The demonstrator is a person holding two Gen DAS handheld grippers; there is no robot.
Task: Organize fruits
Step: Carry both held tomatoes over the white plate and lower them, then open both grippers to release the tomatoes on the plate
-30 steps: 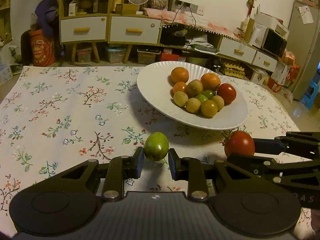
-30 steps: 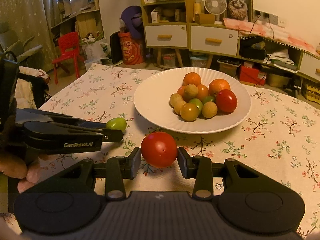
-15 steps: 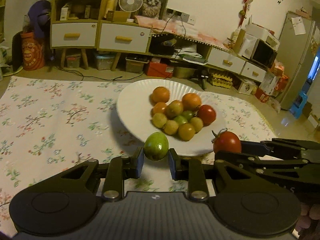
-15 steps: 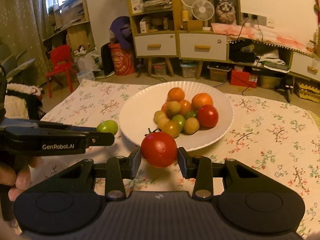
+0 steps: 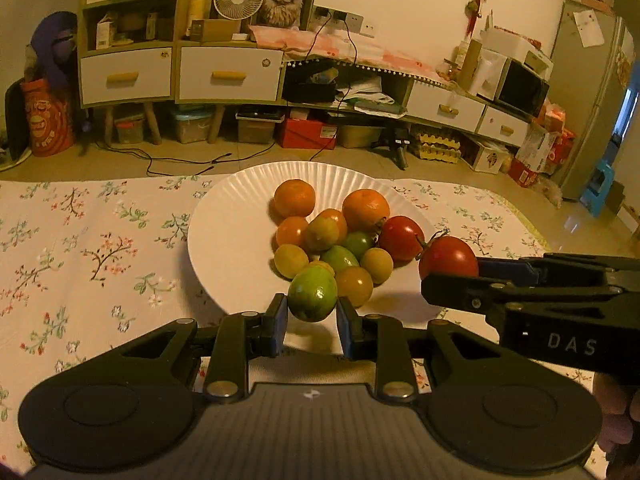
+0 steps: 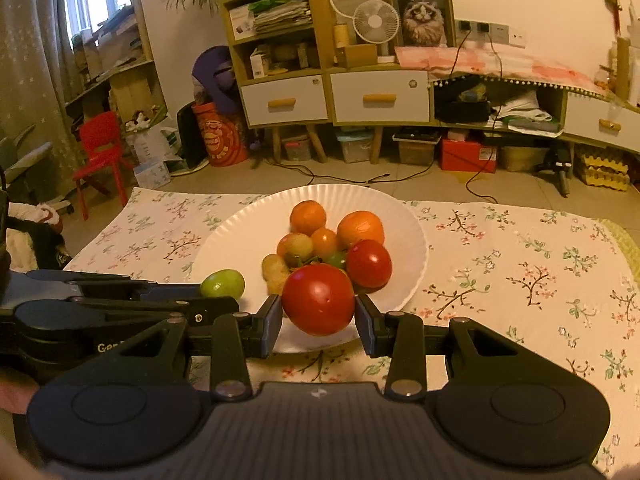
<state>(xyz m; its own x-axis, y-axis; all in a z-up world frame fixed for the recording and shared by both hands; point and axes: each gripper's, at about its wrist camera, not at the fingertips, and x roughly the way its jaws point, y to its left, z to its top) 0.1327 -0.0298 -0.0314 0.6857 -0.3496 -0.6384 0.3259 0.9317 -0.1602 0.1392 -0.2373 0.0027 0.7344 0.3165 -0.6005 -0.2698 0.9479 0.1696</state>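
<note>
The left tool (image 5: 311, 316) is clamped on a green fruit (image 5: 313, 298), the right tool (image 6: 318, 320) on a red tomato (image 6: 319, 298); both hang over the near part of the plate (image 6: 412, 240). The step looks like delivery. Next: lower and let go. Ahead the pile (image 5: 336, 232) crowds the middle; bare plate lies left of it, and table (image 5: 80, 240) beyond the rim.
</note>
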